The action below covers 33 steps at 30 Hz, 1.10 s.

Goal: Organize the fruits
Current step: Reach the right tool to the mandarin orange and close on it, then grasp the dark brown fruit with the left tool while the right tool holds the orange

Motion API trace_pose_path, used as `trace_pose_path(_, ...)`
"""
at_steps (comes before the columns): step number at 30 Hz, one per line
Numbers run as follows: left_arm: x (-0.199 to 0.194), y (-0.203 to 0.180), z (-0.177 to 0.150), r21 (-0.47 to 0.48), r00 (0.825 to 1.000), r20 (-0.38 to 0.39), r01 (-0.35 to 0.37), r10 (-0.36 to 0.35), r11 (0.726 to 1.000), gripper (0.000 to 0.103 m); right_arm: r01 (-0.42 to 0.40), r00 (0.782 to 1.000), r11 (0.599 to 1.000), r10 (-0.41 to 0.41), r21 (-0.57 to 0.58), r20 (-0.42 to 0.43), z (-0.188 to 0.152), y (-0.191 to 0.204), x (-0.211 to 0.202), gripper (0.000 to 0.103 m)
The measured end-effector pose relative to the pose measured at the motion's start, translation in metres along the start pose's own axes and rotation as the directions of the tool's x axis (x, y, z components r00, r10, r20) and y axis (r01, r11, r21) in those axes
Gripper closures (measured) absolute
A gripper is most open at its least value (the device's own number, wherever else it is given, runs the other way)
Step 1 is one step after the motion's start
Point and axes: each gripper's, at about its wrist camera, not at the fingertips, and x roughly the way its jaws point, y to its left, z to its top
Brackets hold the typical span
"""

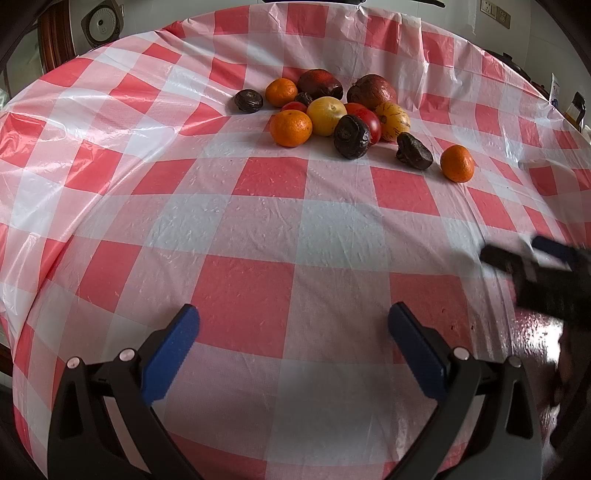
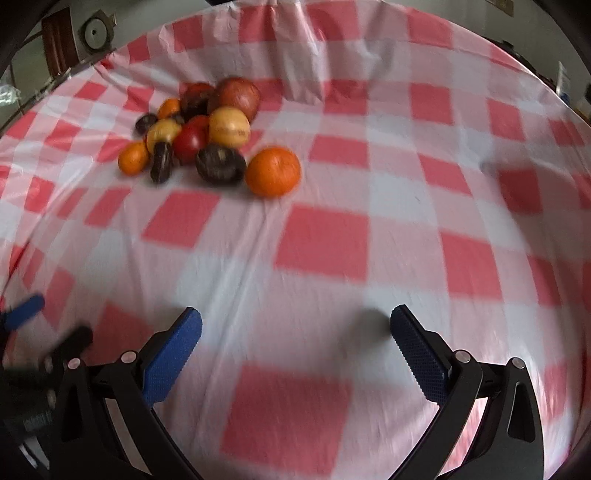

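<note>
A heap of fruit lies on the far part of the red-and-white checked tablecloth [image 1: 258, 280]. In it are three oranges [image 1: 290, 128], a yellow round fruit [image 1: 327, 115], a striped yellow one [image 1: 392, 121], red tomatoes [image 1: 371, 123], two big dark red fruits [image 1: 372, 92] and several dark wrinkled ones [image 1: 351, 137]. One orange [image 1: 457, 163] [image 2: 273, 170] sits apart at the heap's right edge. My left gripper [image 1: 293, 325] hangs open over bare cloth, well short of the fruit. My right gripper [image 2: 295, 326] is open too, empty, and its view is blurred.
The right gripper [image 1: 524, 254] shows blurred at the right edge of the left wrist view. The left gripper [image 2: 44, 321] shows at the lower left of the right wrist view. A round appliance [image 1: 100, 23] stands beyond the table's far left edge.
</note>
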Motion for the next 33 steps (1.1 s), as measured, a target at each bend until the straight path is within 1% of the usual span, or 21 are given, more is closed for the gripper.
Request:
trace_pose_path(2,0.0,0.0,0.0,0.001,1.0,0.0,0.0,0.0,1.0,0.001,-0.004,1.0,1.0,0.004,-0.011,0.026,0.017,0.002,0.009,0.005)
trace_pose_path(4,0.0,0.0,0.0,0.006,1.0,-0.005,0.004,-0.003,1.0,0.001,-0.028,0.999,0.999,0.028,-0.017,0.029,0.03,0.004,0.018,0.006)
trace_pose_path(6,0.0,-0.001,0.0,0.012,1.0,-0.01,0.007,-0.007,1.0,0.001,-0.033,0.999,0.999,0.034,-0.029,0.032,0.042,0.005,0.027,0.015)
trace_pose_path(7,0.005,0.0,0.002,0.016,1.0,-0.013,0.009,-0.009,1.0,0.001,-0.03,0.999,0.999,0.031,-0.038,0.029,0.046,0.006,0.031,0.021)
trace_pose_path(8,0.006,0.0,0.002,0.018,1.0,-0.015,0.01,-0.01,1.0,0.001,-0.031,0.999,0.998,0.032,-0.047,0.015,0.05,0.007,0.037,0.025)
trace_pose_path(10,0.003,0.001,0.004,0.026,1.0,-0.021,0.016,-0.016,1.0,0.001,-0.036,0.999,0.998,0.037,-0.06,0.009,0.053,0.009,0.042,0.029)
trace_pose_path(11,0.003,0.001,0.005,0.031,1.0,-0.025,0.02,-0.019,0.999,0.001,-0.046,0.999,0.996,0.047,-0.075,0.011,0.055,0.011,0.043,0.034)
trace_pose_path(12,0.004,0.001,0.007,0.034,0.999,-0.027,0.023,-0.022,0.999,0.001,-0.047,0.999,0.996,0.048,-0.082,0.013,0.055,0.012,0.044,0.035)
trace_pose_path(13,0.003,0.001,0.005,0.036,0.999,-0.028,0.025,-0.024,0.999,0.001,-0.045,0.999,0.995,0.047,-0.085,0.015,0.056,0.012,0.044,0.04)
trace_pose_path(15,0.003,0.001,0.005,0.039,0.999,-0.03,0.029,-0.028,0.999,0.001,-0.042,0.999,0.996,0.044,-0.08,0.025,0.054,0.012,0.043,0.051)
trace_pose_path(16,0.003,0.001,0.006,0.04,0.999,-0.031,0.031,-0.03,0.999,0.001,-0.044,0.998,0.996,0.047,-0.073,0.03,0.054,0.011,0.042,0.06)
trace_pose_path(17,0.004,0.001,0.007,0.044,0.999,-0.033,0.034,-0.033,0.998,0.001,-0.059,0.997,0.996,0.061,-0.061,0.037,0.054,0.009,0.041,0.064)
trace_pose_path(21,0.013,-0.004,0.021,0.04,0.998,-0.037,0.051,-0.049,0.998,0.001,-0.103,0.993,0.994,0.1,0.041,0.067,0.05,-0.012,0.035,0.064)
trace_pose_path(23,0.019,-0.008,0.033,0.03,0.997,-0.027,0.078,-0.077,0.996,0.001,-0.131,0.988,0.988,0.123,0.079,0.097,0.047,-0.02,0.031,0.064)
trace_pose_path(25,0.025,-0.014,0.047,0.017,0.997,-0.008,0.078,-0.078,0.997,0.002,-0.157,0.983,0.979,0.142,0.129,0.117,0.043,-0.03,0.027,0.064)
trace_pose_path(26,0.029,-0.017,0.054,0.011,0.997,0.003,0.074,-0.074,0.997,0.004,-0.167,0.981,0.975,0.149,0.145,0.125,0.043,-0.034,0.026,0.064)
trace_pose_path(27,0.034,-0.021,0.063,0.002,0.998,0.013,0.066,-0.066,0.998,0.008,-0.176,0.979,0.97,0.154,0.166,0.135,0.041,-0.038,0.025,0.064)
trace_pose_path(28,0.039,-0.022,0.069,-0.008,0.998,0.016,0.059,-0.059,0.998,0.013,-0.176,0.978,0.969,0.153,0.173,0.139,0.041,-0.039,0.023,0.064)
trace_pose_path(30,0.05,-0.024,0.083,-0.044,0.999,0.009,0.054,-0.053,0.998,0.018,-0.171,0.979,0.969,0.147,0.176,0.142,0.04,-0.039,0.022,0.064)
trace_pose_path(31,0.056,-0.023,0.09,-0.071,0.998,0.006,0.059,-0.058,0.996,0.018,-0.168,0.979,0.97,0.144,0.175,0.143,0.039,-0.039,0.022,0.064)
trace_pose_path(33,0.062,-0.024,0.101,-0.09,0.998,0.018,0.061,-0.06,0.994,0.019,-0.157,0.981,0.971,0.133,0.179,0.143,0.039,-0.039,0.022,0.064)
